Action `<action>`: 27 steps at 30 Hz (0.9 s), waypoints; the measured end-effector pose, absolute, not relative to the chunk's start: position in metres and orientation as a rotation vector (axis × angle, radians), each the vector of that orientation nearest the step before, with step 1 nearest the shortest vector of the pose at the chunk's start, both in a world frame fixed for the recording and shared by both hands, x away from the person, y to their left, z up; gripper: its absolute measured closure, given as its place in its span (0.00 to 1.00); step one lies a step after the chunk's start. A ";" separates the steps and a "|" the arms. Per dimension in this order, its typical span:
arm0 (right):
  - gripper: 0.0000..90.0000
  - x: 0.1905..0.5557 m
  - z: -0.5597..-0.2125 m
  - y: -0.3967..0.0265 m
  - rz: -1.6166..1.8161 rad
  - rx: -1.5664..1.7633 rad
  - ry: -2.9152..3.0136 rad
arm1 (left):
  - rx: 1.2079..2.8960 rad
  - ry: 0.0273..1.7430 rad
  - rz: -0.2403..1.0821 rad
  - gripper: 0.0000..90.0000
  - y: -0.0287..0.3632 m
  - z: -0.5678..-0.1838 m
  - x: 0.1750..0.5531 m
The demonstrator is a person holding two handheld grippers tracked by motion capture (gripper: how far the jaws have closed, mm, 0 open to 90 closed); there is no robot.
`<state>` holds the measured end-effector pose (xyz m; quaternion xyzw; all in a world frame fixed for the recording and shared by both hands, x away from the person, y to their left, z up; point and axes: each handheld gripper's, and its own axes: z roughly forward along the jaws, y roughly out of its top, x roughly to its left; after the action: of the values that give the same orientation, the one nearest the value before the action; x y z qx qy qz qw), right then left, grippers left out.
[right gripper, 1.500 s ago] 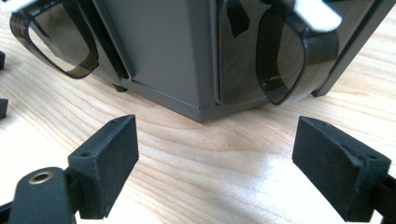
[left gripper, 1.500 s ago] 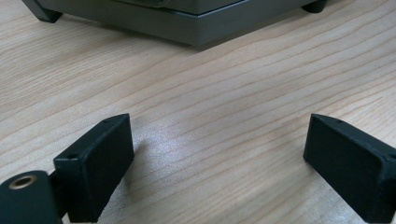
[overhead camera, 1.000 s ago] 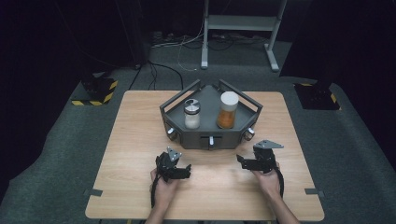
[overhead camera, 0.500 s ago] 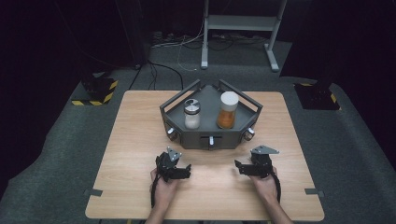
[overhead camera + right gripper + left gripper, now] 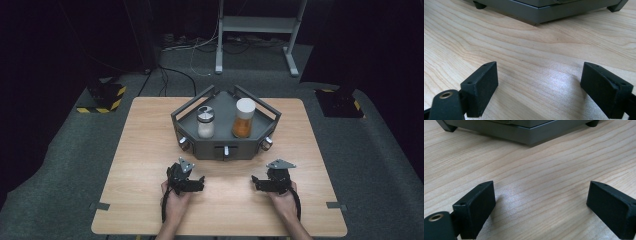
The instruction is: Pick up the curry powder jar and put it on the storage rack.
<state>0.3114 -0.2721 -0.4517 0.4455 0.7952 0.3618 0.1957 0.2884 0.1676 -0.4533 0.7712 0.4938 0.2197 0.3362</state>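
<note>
**Reaching for the jars in the grey tray**

Both grippers rest low on the wooden table [image 5: 150,140], jaws spread wide w/ nothing between: left gripper [image 5: 199,184], right gripper [image 5: 256,183]. Targets sit upright in the grey tray [image 5: 220,147], well ahead: shaker jar [image 5: 205,122] on the left, orange-filled jar [image 5: 244,118] just beside it. Lift over the tray's front wall first, approach each jar level & centred, grip the body, not the lid.

Black grippers [image 5: 192,184], grey three-cornered plates [image 5: 280,164], trailing black cables [image 5: 164,210]

High view overhead, facing forward; gripper views low, close, sharing table [image 5: 150,150], tray [image 5: 200,150].
</note>
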 end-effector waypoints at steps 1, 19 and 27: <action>0.16 0.311 -0.452 -0.272 1.013 1.249 2.227 | 2.012 1.287 0.573 0.09 0.168 -0.453 0.288; 0.14 0.310 -0.451 -0.266 0.978 1.239 2.224 | 2.010 1.289 0.574 0.09 0.167 -0.453 0.288; 0.14 0.310 -0.451 -0.266 0.978 1.239 2.224 | 2.010 1.289 0.574 0.09 0.167 -0.453 0.288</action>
<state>0.3103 -0.2662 -0.4515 0.4445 0.7980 0.3510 0.2059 0.2879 0.1674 -0.4533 0.7709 0.4944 0.2201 0.3359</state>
